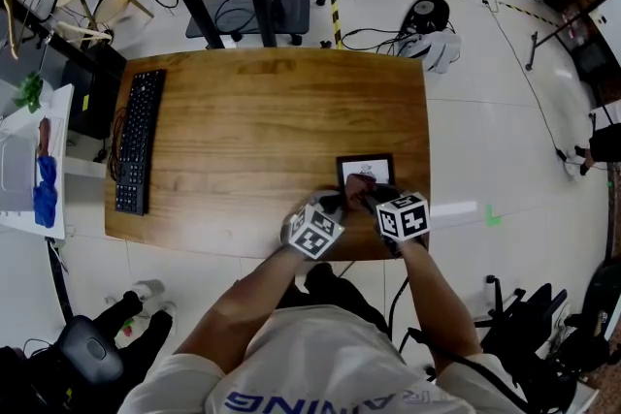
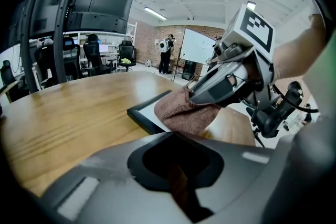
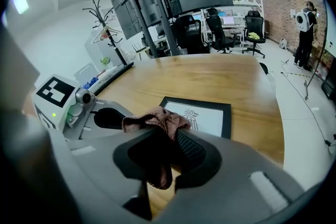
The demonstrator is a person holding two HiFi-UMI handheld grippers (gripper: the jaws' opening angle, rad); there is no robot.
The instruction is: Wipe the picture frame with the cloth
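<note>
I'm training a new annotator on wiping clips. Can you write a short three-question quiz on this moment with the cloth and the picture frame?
1. Short answer: which gripper holds the cloth?
2. True or false: the picture frame stands upright on the table.
3. Pick one: the keyboard lies A) along the table's left side, B) on top of the frame, C) on the floor.

Key:
1. The right gripper. Its jaws are clamped on the cloth, which rests on the frame.
2. False. The frame lies flat, near the table's front right edge.
3. A.
</note>
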